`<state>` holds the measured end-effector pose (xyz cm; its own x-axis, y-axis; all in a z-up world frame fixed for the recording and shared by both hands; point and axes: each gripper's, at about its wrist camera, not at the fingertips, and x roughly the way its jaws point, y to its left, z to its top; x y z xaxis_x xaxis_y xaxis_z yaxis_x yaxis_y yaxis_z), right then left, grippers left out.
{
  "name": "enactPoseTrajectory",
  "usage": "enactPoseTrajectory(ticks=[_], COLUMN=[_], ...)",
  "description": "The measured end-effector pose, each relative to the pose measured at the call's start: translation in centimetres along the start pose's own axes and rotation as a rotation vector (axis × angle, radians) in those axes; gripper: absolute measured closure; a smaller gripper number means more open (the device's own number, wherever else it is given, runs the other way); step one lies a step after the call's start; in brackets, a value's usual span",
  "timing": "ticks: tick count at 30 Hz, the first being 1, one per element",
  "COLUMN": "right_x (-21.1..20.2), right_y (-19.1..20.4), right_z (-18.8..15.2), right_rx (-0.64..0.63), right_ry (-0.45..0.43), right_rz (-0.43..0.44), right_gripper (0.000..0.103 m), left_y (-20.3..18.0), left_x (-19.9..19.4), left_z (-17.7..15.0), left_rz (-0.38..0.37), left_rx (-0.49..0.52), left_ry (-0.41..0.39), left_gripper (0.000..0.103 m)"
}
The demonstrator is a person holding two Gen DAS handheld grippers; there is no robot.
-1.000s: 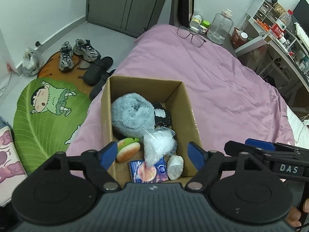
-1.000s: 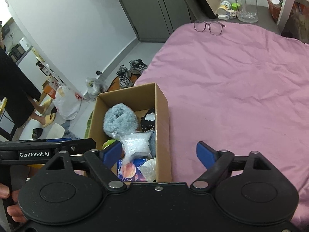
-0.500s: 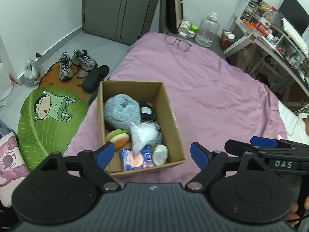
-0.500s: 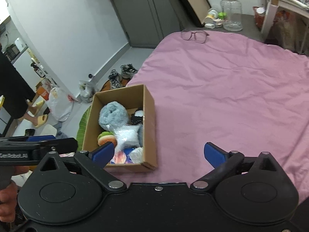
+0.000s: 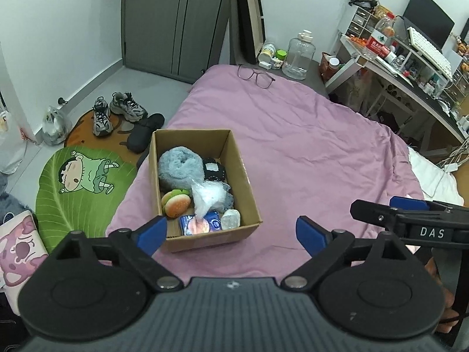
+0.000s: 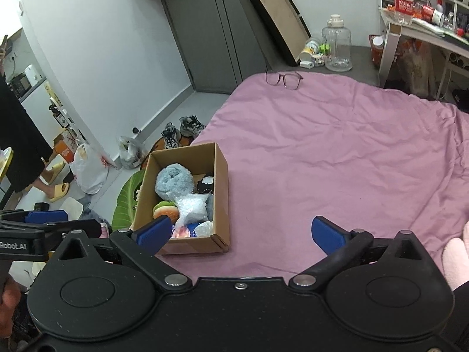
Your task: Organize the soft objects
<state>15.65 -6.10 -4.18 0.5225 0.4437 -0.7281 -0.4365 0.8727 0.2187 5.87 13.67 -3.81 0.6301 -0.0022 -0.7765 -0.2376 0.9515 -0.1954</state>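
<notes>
An open cardboard box [image 5: 247, 182] [image 6: 221, 176] sits on the near left part of the pink bed. It holds a fluffy grey-blue plush [image 5: 180, 165] [image 6: 174, 180], a burger toy [image 5: 175, 202] [image 6: 165, 211], a clear plastic bag [image 5: 208, 195] [image 6: 190, 206], a black-and-white item [image 5: 213, 168], a blue tissue pack [image 5: 199, 224] and a small white bundle [image 5: 231, 218]. My left gripper [image 5: 231, 231] is open and empty, held above and short of the box. My right gripper [image 6: 241, 231] is open and empty, to the right of the box.
Glasses [image 5: 255, 75] [image 6: 283, 78] lie at the bed's far edge. A clear jug [image 5: 299, 55] stands on a stand behind. Shoes [image 5: 117, 111] and a green rug [image 5: 79, 184] are on the floor at left. A cluttered desk [image 5: 410, 58] stands at right. A person [image 6: 20, 135] stands at far left.
Both grippers have pulled back and up from the box, which now looks smaller and farther. Both stay open and empty. The box contents have not moved.
</notes>
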Motion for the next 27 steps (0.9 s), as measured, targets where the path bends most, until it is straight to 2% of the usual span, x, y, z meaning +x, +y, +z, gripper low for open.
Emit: enactPoseTrajectory(ticks=[4,7,10,20,27], right_x=[-2.0,-3.2,-4.2,-7.9,-9.2], right_y=[0.0,-0.1,-0.1,-0.9,-1.9], right_z=[-0.4,-0.6,-0.7,-1.6,-2.4], right_rx=[-0.011,-0.014,-0.001,-0.039,-0.021], right_ry=[-0.021,-0.038,-0.047,-0.092,-0.101], right_rz=[0.015,-0.018,-0.039,-0.023,-0.052], right_gripper=[0.000,0.000,0.000,0.000,0.000], left_y=[-1.0,-1.4,-1.6,-2.8,-3.9], left_x=[-1.0,-1.8,-2.8,-6.3,-7.3], left_z=[-0.7,-1.2,-1.6,-2.8,-3.5], left_rz=[-0.003,-0.001,-0.002,0.018,0.007], left_rx=[0.025,0.026,0.017,-0.001,0.025], left_ry=[-0.007,-0.021,-0.034,-0.106,-0.127], left_gripper=[0.007,0.001,0.001,0.001,0.001])
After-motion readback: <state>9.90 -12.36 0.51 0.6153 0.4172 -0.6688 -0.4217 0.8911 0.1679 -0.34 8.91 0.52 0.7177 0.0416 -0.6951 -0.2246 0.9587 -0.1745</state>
